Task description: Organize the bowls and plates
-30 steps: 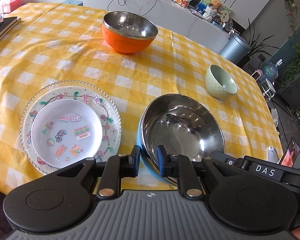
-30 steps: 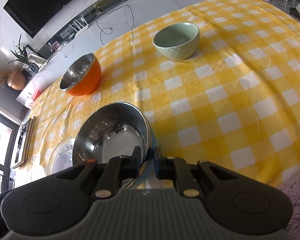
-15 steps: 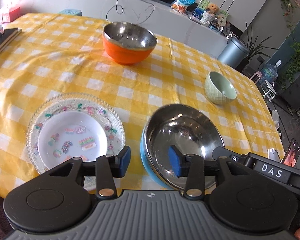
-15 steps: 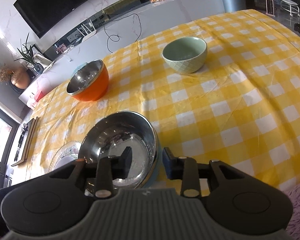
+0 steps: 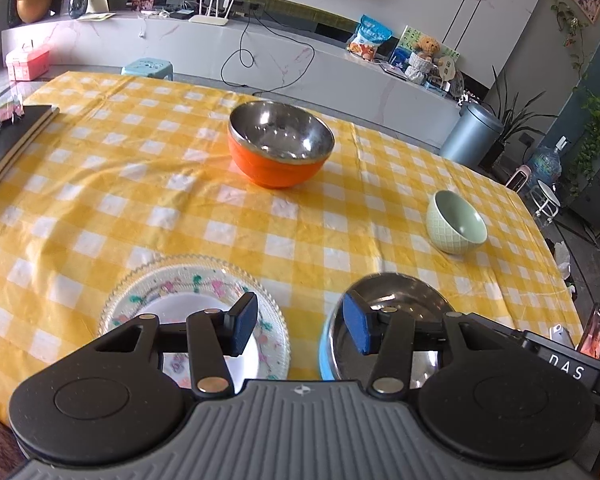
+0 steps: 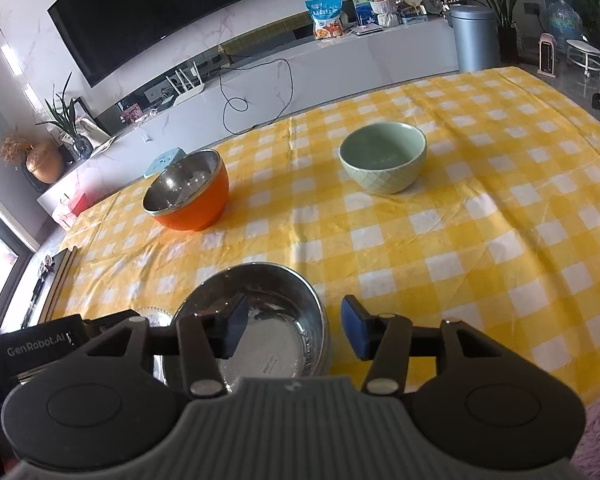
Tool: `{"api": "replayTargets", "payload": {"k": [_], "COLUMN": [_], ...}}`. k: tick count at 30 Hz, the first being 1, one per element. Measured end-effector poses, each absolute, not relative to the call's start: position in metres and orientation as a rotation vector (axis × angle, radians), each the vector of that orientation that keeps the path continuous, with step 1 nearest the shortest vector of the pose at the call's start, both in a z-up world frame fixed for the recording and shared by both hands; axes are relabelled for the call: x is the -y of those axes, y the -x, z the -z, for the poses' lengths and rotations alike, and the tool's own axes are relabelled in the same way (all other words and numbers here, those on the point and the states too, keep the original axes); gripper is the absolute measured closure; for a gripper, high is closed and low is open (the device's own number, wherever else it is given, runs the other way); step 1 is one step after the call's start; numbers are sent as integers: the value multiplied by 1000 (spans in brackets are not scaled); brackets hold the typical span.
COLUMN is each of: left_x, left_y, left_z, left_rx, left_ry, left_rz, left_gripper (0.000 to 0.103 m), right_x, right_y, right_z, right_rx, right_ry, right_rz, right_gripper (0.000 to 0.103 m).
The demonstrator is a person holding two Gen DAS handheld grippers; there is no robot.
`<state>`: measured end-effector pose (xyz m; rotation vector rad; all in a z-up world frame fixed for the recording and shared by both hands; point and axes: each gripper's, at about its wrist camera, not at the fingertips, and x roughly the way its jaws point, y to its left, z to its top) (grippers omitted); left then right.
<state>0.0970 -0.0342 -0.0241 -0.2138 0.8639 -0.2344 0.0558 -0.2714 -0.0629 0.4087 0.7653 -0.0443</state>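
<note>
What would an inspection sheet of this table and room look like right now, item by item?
Surface: table under a yellow checked cloth, creased.
Job's things: orange steel-lined bowl; green bowl; blue steel-lined bowl near the front edge; white plate stacked on a patterned glass plate beside it.
Clutter: dark books at the table's left edge; phone at its right.
Grippers: left gripper and right gripper have just been opening; fingers apart, nothing pressed between them.
Cables: black cable looping down the white cabinet.
Surroundings: wall television, router, grey bin, potted plants, teddy bear.
</note>
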Motion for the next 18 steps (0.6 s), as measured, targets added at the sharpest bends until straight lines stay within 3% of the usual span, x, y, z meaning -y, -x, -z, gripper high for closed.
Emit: {"api": "replayTargets", "payload": {"k": [18], "left_x": [26], "left_y": [-167], "left_z": [-3], "left_rx": [-859], "left_ry": [132], "left_rz": [253], "left_gripper": [47], "right_x": [238], "right_y": [-132], "right_z": [41], "right_rx": [-819], "right_ry": [-334], "right_rz": [-35], "right_gripper": [52]}}
